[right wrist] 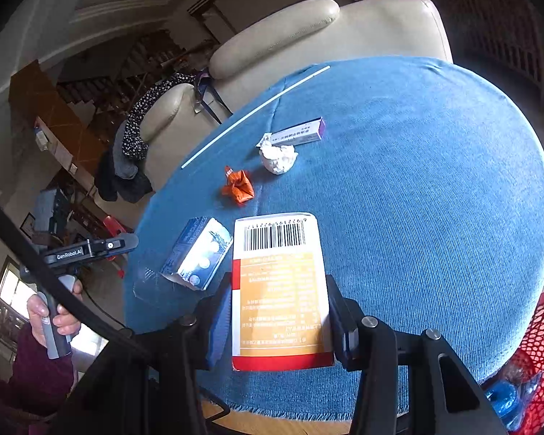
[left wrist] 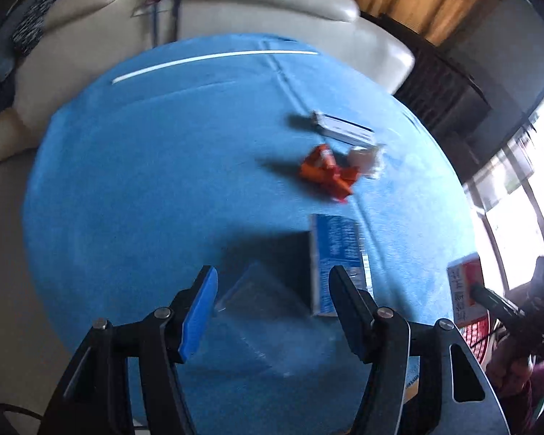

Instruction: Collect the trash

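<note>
A: Right gripper point(right wrist: 279, 320) is clamped on the orange-and-white box point(right wrist: 279, 286), lifted above the blue tablecloth point(right wrist: 417, 188).

B: And the left gripper point(left wrist: 272, 311)?

A: Jaws spread, nothing pinched. A clear plastic wrapper point(left wrist: 252, 302) lies on the cloth between its fingers, with the blue box point(left wrist: 335, 257) just beside the right finger.

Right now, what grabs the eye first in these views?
The right claw is clamped on an orange and white box with a big barcode, held over the blue tablecloth. Beyond it lie an orange wrapper and a white paper ball. The left claw hangs open above a clear plastic piece.
</note>
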Demonstrator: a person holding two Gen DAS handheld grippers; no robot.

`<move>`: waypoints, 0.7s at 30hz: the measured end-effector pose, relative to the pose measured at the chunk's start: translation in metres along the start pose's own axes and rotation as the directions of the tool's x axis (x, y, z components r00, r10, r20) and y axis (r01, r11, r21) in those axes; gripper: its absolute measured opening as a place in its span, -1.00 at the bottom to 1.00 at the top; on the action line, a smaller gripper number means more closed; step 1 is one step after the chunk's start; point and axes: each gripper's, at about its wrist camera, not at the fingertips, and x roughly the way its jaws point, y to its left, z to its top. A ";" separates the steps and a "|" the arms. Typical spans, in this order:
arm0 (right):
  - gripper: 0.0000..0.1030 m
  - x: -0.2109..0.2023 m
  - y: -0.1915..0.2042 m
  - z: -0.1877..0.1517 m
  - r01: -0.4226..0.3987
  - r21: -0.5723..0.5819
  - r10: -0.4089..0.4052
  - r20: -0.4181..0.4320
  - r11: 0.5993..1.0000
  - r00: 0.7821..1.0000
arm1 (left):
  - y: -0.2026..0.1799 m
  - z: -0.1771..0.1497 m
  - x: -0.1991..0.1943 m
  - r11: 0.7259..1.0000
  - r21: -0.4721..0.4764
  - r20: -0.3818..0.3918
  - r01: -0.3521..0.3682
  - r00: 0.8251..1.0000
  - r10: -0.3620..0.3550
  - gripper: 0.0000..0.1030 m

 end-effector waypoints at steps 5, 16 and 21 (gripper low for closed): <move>-0.04 0.000 -0.005 -0.003 -0.007 0.023 0.007 -0.003 1.000 1.000 | 0.015 -0.009 0.002 0.997 -0.067 -0.003 0.031 1.000 -0.031 0.36; -0.04 0.012 0.009 -0.009 -0.028 0.016 0.028 -0.028 0.999 0.999 | 0.011 -0.022 0.037 0.989 -0.142 -0.060 0.040 0.997 -0.049 0.44; -0.04 0.012 0.010 -0.010 -0.033 0.020 0.034 -0.029 0.999 0.999 | 0.010 -0.023 0.036 0.993 -0.117 -0.048 0.026 0.998 -0.031 0.25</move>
